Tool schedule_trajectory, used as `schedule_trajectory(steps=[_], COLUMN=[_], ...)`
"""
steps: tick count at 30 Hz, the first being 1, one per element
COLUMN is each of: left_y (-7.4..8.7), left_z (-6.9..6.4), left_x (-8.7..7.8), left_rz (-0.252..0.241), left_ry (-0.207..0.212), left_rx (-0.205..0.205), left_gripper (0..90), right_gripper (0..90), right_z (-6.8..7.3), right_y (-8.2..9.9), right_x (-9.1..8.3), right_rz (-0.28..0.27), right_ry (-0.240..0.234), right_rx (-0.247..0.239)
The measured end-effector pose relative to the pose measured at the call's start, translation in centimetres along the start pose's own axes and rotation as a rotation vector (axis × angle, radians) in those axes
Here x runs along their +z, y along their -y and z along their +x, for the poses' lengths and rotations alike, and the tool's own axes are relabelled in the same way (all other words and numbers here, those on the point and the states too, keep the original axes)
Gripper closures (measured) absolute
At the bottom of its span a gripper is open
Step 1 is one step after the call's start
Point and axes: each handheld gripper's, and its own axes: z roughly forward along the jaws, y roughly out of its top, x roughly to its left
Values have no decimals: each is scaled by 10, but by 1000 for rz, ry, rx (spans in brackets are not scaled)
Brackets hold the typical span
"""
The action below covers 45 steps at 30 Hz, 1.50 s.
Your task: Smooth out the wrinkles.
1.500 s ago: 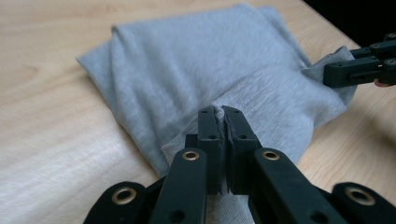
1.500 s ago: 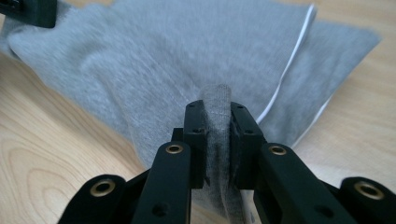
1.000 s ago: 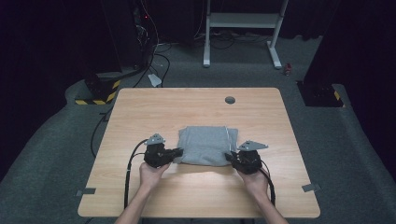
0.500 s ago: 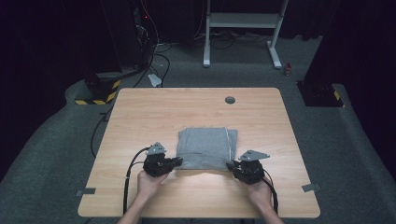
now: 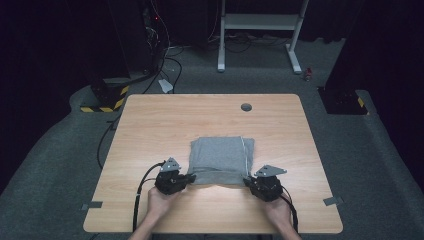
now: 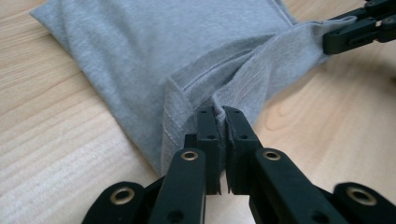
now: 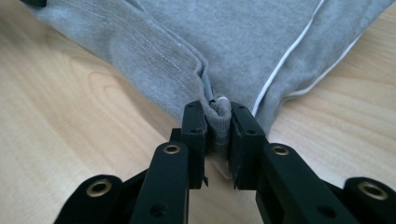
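A folded grey garment [image 5: 222, 157] with a thin white piping line lies at the middle of the wooden table [image 5: 165, 120]. My left gripper [image 5: 192, 176] is shut on its near left corner, and in the left gripper view the hem [image 6: 243, 88] is pinched between the pads of the left gripper [image 6: 223, 116]. My right gripper [image 5: 246, 181] grips the near right corner. Its jaws have just been closing, with a bunched fold of cloth [image 7: 218, 114] squeezed between them. The near hem stretches between the two grippers. The right gripper [image 6: 345, 32] shows far off in the left gripper view.
A round cable hole [image 5: 246, 107] sits near the table's far edge. Bare wood lies on all sides of the garment. Beyond the table are cables on the floor, a yellow-and-black striped base [image 5: 102, 105] and a white stand [image 5: 260, 22].
Both hands have drawn back toward the table's near edge, lower to the wood, pulling the garment's near hem with them. The far part of the garment has stayed put.
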Motion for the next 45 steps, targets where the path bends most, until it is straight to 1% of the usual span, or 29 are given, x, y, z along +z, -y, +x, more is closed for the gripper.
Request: schedule_trajectory(steps=[2,5,9,10,14,16,18,19,20,21,24,28,29,30,31,32,33,34,35,36,37,38,39,40,41,42,43,44,45], left_y=[4,10,18,20,25,27,27,26,25,25,21,15,11,11,7,7,6,6,6,6,7,9,14,14,20,20,23,24,24], left_z=[-2,-4,-9,-10,-12,-12,-14,-15,-17,-18,-19,-17,-15,-15,-16,-16,-14,-13,-13,-13,-14,-14,-16,-16,-17,-17,-17,-17,-17], left_x=[-4,-5,-3,-4,-8,-11,-16,-20,-26,-29,-37,-35,-30,-30,-20,-20,-9,-4,-4,0,4,5,6,6,5,5,3,0,0], left_rz=[-11,-6,13,20,18,15,10,-4,-29,-43,-73,-69,-61,-61,-35,-35,-7,10,10,29,47,57,70,70,103,103,93,101,101], left_ry=[15,36,36,37,45,33,-1,-2,12,22,26,16,13,13,-21,-21,-45,-58,-58,-73,-86,-99,-112,-112,-141,-141,-142,-139,-139], left_rx=[-12,-38,-20,-17,-22,-25,-12,-15,-21,-23,-21,-28,-25,-25,-6,-6,-1,2,2,12,22,37,47,47,63,63,75,74,74], left_gripper=[846,824,811,806,783,761,728,712,697,671,652,641,639,639,639,639,639,636,632,632,624,624,623,625,630,636,636,654,662], right_gripper=[765,735,685,665,610,580,562,561,562,571,595,638,655,655,655,655,639,630,630,626,624,624,660,660,756,756,798,836,836], right_z=[2,3,8,8,9,8,5,2,0,-4,-9,-9,-7,-7,-5,-5,-4,-4,-4,-3,-3,-3,-4,-4,-4,-4,-4,-4,-4], right_y=[4,10,16,17,20,21,21,22,22,21,17,7,2,2,-3,-3,-8,-9,-9,-11,-12,-12,-12,-12,-9,-9,-7,-5,-5], right_x=[-2,-2,-2,-3,-10,-15,-19,-23,-26,-30,-34,-31,-24,-24,-15,-15,-6,-1,-1,2,9,9,14,14,16,16,17,15,15], right_rz=[4,9,32,26,28,22,14,0,-10,-29,-58,-64,-61,-61,-53,-53,-35,-33,-33,-24,0,0,39,39,72,72,85,91,91], right_ry=[-11,-17,-13,-15,-14,-19,-34,-35,-37,-46,-53,-38,-29,-29,-11,-11,22,41,41,51,77,77,87,87,94,94,90,96,96], right_rx=[7,-1,-1,-6,-3,-4,-3,0,7,26,43,70,81,81,78,78,87,88,88,94,92,92,69,69,50,50,44,23,23])
